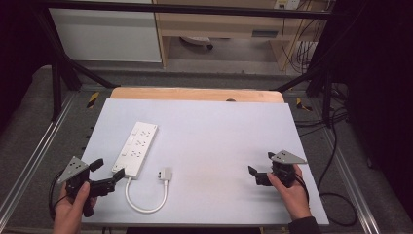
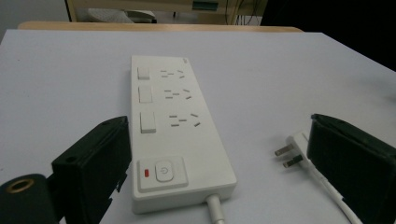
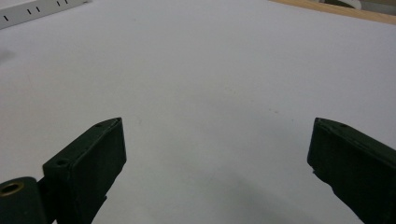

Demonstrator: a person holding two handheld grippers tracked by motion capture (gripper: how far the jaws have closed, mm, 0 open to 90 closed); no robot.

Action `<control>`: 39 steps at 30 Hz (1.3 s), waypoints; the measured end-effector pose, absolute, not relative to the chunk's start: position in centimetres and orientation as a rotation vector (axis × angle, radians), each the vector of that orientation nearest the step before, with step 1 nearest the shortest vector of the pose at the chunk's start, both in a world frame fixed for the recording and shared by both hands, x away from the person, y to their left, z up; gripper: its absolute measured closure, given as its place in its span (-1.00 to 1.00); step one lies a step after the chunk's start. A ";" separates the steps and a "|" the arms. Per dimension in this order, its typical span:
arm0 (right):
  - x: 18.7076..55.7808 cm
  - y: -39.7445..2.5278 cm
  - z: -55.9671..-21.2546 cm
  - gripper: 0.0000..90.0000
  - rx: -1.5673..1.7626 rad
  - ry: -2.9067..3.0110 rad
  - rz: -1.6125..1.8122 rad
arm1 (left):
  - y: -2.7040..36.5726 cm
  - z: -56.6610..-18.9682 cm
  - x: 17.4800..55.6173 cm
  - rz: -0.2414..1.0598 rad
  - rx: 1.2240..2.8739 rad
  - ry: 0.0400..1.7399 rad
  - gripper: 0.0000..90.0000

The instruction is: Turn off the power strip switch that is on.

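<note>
A white power strip [image 1: 136, 147] lies on the pale mat [image 1: 219, 126], left of centre, its switch end toward me. Its cord [image 1: 146, 202] loops from the near end round to a white plug [image 1: 164, 173] lying on the mat. In the left gripper view the power strip [image 2: 175, 126] sits between the wide-apart jaws, and the plug [image 2: 292, 151] shows its prongs beside the right jaw. My left gripper [image 1: 108, 173] is open, just short of the strip's near end. My right gripper [image 1: 260, 168] is open over bare mat at the right. A corner of the power strip [image 3: 42, 9] appears far off.
A wooden table edge [image 1: 195, 93] runs behind the mat. Metal frame rails [image 1: 29, 161] flank the table, with cables [image 1: 336, 195] on the floor at the right. Bare mat [image 3: 210, 84] stretches between the grippers.
</note>
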State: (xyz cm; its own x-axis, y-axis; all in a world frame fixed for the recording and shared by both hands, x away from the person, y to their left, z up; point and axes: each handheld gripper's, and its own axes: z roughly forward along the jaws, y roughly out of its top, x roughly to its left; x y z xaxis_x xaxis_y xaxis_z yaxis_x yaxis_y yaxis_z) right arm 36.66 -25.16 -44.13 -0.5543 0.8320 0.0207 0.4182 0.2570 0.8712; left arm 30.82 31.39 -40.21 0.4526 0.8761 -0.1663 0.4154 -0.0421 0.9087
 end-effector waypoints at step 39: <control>36.4 -24.7 -44.1 -0.90 1.114 2.103 1.232 | 28.0 -34.9 37.6 0.560 1.664 1.081 -0.86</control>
State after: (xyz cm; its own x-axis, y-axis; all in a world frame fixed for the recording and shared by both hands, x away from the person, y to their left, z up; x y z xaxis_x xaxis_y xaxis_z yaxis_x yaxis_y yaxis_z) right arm 36.42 -24.66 -44.06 -0.5677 0.8231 0.0128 0.4137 0.2718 0.8689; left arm 37.65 28.01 -34.87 0.4871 0.8621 -0.1394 0.3827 -0.0673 0.9214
